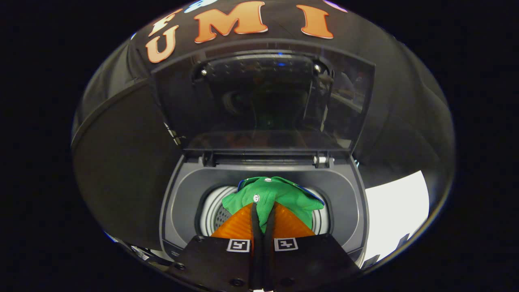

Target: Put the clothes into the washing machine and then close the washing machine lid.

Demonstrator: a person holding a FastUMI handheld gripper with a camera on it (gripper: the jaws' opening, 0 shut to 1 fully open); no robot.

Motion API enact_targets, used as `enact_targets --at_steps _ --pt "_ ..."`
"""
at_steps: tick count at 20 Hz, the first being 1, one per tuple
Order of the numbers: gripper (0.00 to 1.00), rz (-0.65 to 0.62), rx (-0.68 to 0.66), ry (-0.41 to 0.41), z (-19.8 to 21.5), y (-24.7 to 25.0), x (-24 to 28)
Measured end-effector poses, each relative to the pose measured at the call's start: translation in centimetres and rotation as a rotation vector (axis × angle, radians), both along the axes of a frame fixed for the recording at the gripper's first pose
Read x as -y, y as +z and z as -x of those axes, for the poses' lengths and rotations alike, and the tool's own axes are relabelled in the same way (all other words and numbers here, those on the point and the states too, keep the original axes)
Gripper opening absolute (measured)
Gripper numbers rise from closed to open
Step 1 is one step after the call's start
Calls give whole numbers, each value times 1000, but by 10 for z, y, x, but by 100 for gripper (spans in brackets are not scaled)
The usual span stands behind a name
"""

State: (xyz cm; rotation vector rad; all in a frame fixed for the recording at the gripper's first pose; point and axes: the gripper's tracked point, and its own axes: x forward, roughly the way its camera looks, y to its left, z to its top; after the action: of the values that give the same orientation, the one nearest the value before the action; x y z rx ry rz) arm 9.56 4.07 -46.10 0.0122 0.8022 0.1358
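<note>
My gripper (263, 209) is shut on a green garment (275, 194) with white buttons, pinched between both fingers. The cloth hangs bunched above the round white drum (213, 211) of a top-loading grey washing machine (182, 190). A strip of blue fabric edges the garment at its far side. The machine's dark see-through lid (263, 101) stands raised upright behind the opening, hinged at the back rim.
Black booth cloth surrounds the machine at the back and left. A white surface (397, 211) lies to the right of the machine. The machine's front rim sits just under my fingers.
</note>
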Motion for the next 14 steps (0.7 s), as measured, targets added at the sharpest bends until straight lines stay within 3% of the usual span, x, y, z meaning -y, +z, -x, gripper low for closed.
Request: enact_targets --at_steps 4,11,14 --pt "8 -28 -69 -66 -5 -33 6" --pt "9 -14 -152 -39 -8 -61 2" --pt "21 -30 -167 -55 -4 -63 0"
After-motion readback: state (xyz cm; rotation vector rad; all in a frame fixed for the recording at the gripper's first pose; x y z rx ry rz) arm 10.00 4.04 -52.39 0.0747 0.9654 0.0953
